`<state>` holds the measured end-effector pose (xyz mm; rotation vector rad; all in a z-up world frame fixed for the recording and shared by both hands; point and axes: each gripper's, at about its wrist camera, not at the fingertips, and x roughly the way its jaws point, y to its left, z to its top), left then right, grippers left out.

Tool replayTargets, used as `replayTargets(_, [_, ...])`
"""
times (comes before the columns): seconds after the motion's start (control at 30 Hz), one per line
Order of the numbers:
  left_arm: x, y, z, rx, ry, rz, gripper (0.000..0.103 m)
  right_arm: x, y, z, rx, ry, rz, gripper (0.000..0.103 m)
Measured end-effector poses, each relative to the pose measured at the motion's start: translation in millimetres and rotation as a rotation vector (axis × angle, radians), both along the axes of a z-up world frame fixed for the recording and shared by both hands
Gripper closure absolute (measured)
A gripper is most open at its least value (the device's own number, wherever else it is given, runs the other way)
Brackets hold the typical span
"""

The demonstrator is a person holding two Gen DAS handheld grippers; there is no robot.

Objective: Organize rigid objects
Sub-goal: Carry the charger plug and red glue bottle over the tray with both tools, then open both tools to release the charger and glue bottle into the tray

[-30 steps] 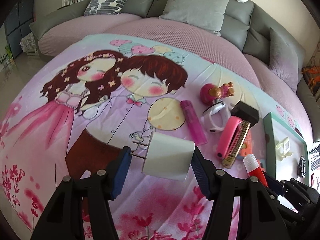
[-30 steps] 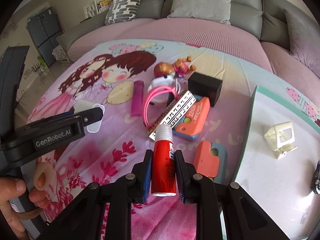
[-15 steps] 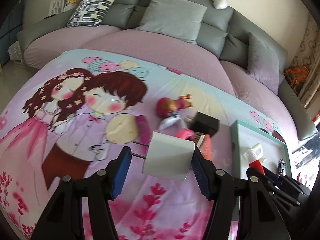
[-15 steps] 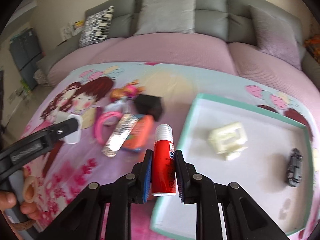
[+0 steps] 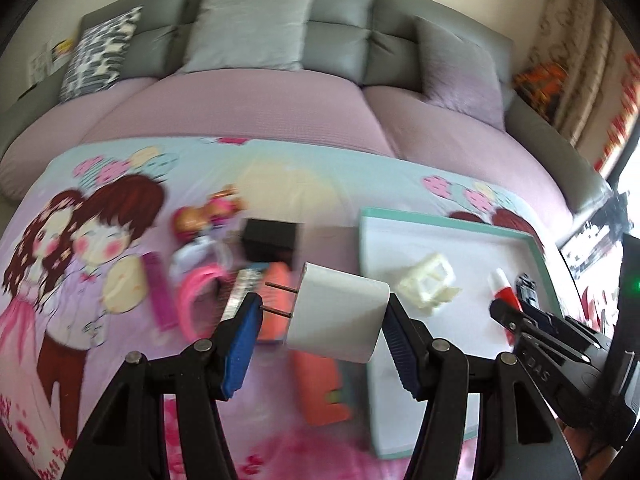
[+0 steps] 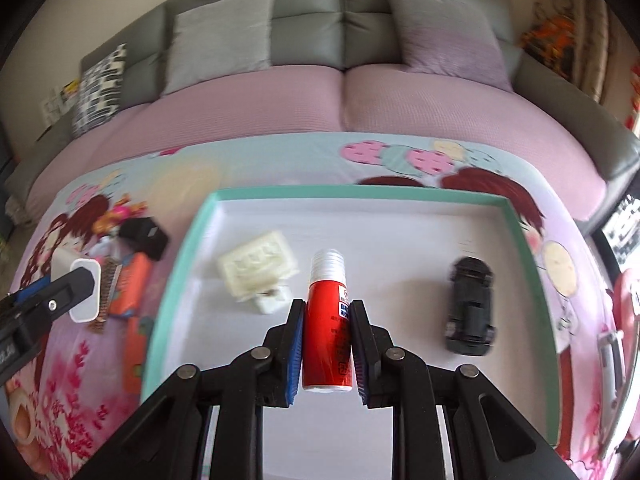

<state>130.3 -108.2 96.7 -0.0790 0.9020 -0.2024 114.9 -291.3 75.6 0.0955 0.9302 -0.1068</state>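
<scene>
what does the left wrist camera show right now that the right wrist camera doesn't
Only the left wrist view shows the white charger's two metal prongs, the left tongs clamped across it, and the pink clutter beside the black box.

Only the right wrist view shows the right tongs gripping the red bottle head-on above the tray floor, with the black toy car in full.

Both show the teal-rimmed tray, the cream plastic piece, the charger, the bottle and the grey sofa.
</scene>
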Motion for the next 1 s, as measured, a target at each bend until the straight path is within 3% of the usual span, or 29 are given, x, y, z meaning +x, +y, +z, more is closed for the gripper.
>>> replayTargets(0.2, [8, -45, -14, 0.007, 0.059, -0.096, 0.041, -7, -32, 2, 0.010, -0.008, -0.078, 0.080])
replayTargets(0.33, [12, -61, -24, 0.012, 0.090, -0.109, 0.041, -12, -47, 2, 0.034, -0.016, -0.111, 0.080])
replayTargets(1.0, [6, -80, -40, 0.089, 0.099, -0.128, 0.041, -10, -51, -11, 0.071, 0.021, -0.084, 0.079])
